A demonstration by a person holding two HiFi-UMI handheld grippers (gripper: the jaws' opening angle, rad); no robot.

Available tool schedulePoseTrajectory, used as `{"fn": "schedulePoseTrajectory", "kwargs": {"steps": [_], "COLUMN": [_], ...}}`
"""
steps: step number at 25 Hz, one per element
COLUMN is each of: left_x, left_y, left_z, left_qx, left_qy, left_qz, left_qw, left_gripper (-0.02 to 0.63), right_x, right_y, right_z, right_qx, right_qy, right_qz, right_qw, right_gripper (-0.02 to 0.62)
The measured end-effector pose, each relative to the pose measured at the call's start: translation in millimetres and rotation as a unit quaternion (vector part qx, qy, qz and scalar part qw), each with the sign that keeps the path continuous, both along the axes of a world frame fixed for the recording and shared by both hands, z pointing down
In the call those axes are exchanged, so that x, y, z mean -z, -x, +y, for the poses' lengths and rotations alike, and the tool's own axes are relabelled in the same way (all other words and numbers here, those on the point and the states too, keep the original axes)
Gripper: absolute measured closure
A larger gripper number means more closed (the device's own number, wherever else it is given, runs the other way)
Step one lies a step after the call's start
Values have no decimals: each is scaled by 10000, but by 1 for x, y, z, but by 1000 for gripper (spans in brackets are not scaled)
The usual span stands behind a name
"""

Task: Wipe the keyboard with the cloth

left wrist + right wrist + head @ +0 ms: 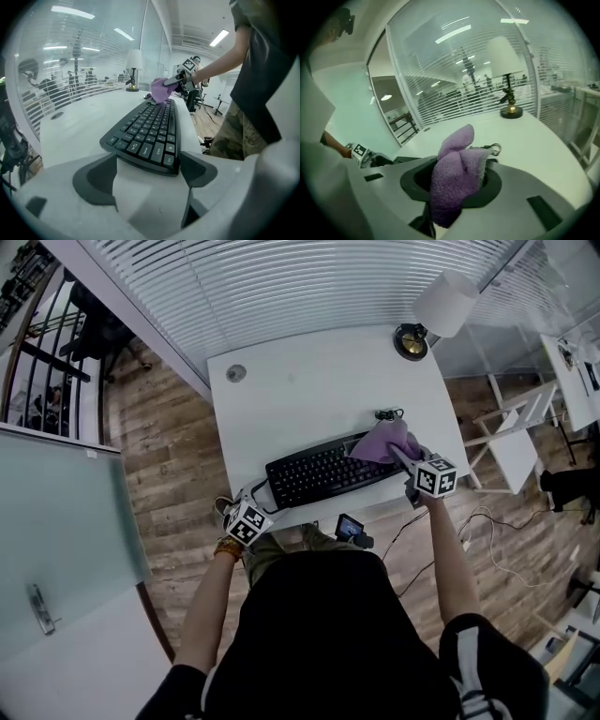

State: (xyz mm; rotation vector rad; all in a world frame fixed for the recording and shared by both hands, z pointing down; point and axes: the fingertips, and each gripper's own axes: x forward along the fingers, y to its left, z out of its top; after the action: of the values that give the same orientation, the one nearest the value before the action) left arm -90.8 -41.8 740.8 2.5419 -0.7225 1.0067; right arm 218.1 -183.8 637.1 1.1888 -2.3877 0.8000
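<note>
Head view | clenching cloth (382,442) in right gripper (405,458), keyboard (323,472) 3 o'clock end | grasping 9 o'clock end with left gripper (265,496)

An office is shown. A white worktop (309,390) carries a black keyboard (323,472), and a table lamp (445,301) stands at the worktop's far corner. A glass partition (309,277) with fine horizontal stripes is seen behind the worktop. Wood flooring (159,456) lies beside it, and strip lights (219,37) are set in the ceiling above.
</note>
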Motion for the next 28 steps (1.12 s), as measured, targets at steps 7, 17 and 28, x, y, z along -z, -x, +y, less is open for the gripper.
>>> {"fn": "schedulePoseTrajectory", "kwargs": {"steps": [7, 17, 28], "left_x": [-2, -2, -1], "left_y": [0, -1, -1], "left_z": [1, 1, -1], "left_qx": [23, 16, -1], "left_qy": [52, 101, 91], "left_qz": [-11, -21, 15], "left_qw": [10000, 9999, 10000], "left_gripper": [190, 190, 186], "right_x": [38, -15, -66], "right_y": [-109, -84, -3], "right_z": [-26, 2, 24], "right_qx": [-1149, -623, 203], "right_qy": [-659, -90, 550], "right_qz": [788, 1032, 916], "right_qw": [9880, 9927, 9941], "right_gripper": [482, 482, 485]}}
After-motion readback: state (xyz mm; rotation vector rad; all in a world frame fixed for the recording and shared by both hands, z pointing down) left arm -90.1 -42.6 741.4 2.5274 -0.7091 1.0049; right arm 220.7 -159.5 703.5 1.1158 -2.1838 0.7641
